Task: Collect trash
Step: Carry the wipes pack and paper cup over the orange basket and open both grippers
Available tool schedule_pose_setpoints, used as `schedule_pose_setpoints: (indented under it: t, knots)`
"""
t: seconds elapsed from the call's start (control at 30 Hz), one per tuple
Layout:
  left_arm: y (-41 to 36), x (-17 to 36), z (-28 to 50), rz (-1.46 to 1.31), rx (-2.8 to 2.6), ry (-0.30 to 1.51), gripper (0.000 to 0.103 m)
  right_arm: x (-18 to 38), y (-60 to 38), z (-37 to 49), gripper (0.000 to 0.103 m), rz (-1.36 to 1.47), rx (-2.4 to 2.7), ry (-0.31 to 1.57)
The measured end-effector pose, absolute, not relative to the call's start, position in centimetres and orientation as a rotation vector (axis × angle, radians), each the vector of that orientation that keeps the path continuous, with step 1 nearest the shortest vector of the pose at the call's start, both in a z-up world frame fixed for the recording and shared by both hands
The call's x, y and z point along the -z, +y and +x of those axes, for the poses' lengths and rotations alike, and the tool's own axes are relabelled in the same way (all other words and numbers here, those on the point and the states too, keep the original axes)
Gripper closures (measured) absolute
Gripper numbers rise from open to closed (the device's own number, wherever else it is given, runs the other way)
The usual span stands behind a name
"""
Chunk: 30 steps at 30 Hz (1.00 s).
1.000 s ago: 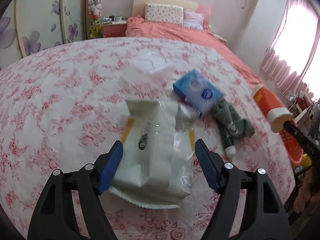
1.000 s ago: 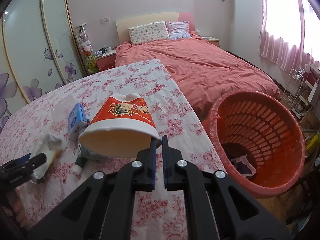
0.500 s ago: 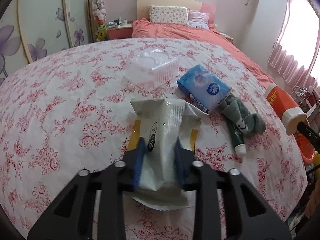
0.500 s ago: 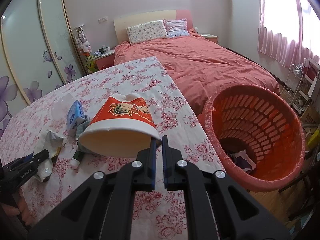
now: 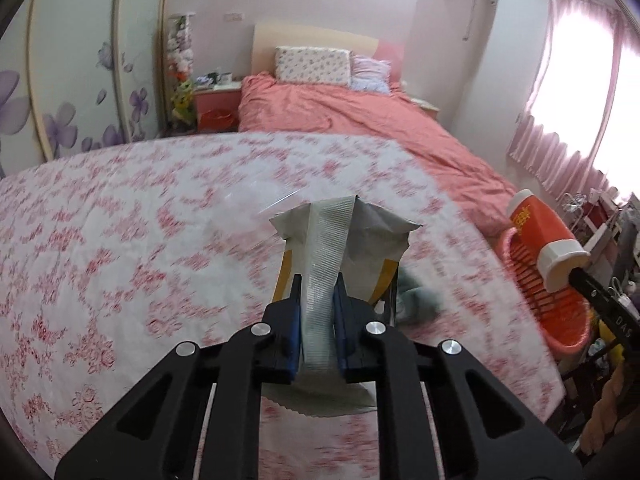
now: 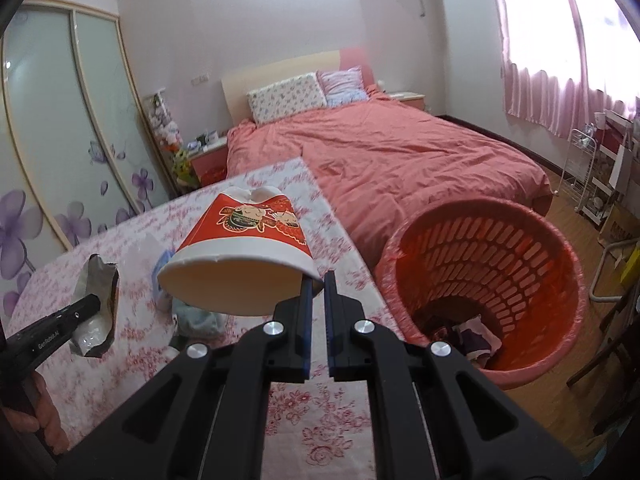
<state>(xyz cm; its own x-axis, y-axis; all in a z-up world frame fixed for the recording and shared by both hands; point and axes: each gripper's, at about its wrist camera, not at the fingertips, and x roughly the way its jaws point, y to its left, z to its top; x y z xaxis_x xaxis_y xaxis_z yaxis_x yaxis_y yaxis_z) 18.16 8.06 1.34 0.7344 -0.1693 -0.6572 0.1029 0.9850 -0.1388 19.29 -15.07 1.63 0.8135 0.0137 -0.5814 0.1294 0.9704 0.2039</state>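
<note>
My left gripper [image 5: 317, 300] is shut on a crumpled silver-and-white snack wrapper [image 5: 340, 232], its pads pressing the foil, and holds it above the floral tablecloth [image 5: 120, 240]. The right wrist view shows that wrapper [image 6: 100, 280] hanging from the left gripper [image 6: 94, 302] at the left. Pinched by its white rim, a red paper cup [image 6: 248, 232] lies on its side in my shut right gripper [image 6: 316, 280]. The red mesh trash basket [image 6: 472, 208] stands on the floor to the right of the table. In the left wrist view the cup [image 5: 540, 232] hovers by the basket [image 5: 560, 312].
A grey soft toy [image 5: 416, 292] and a blue tissue pack [image 6: 162, 268] lie on the table behind the cup. A bed with a salmon cover [image 6: 380, 152] fills the far side. A white wire rack [image 6: 584, 172] stands by the curtained window. Some rubbish lies in the basket.
The left gripper shut on the wrapper and lifted it off the table. The right gripper carried the cup upward and nearer the basket, still shut on it.
</note>
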Motion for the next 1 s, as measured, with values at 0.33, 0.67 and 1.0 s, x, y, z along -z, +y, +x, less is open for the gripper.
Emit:
schedule_pose_setpoints:
  t: [0.33, 0.67, 1.0]
  knots:
    - [0.5, -5.2, 17.3, -0.087, 0.31, 0.648, 0.089, -4.6, -19.7, 15.6, 0.096, 0.272, 0.254, 0.488]
    - [-7.9, -5.2, 17.8, -0.063, 0.477, 0.648, 0.089, -5.0, -25.9, 13.3, 0.096, 0.314, 0.467, 0.413]
    - [-13.8, -3.3, 19.2, -0.043, 0.584, 0.69, 0.089, -2.5, -31.2, 13.0, 0.096, 0.365, 0.527, 0.413]
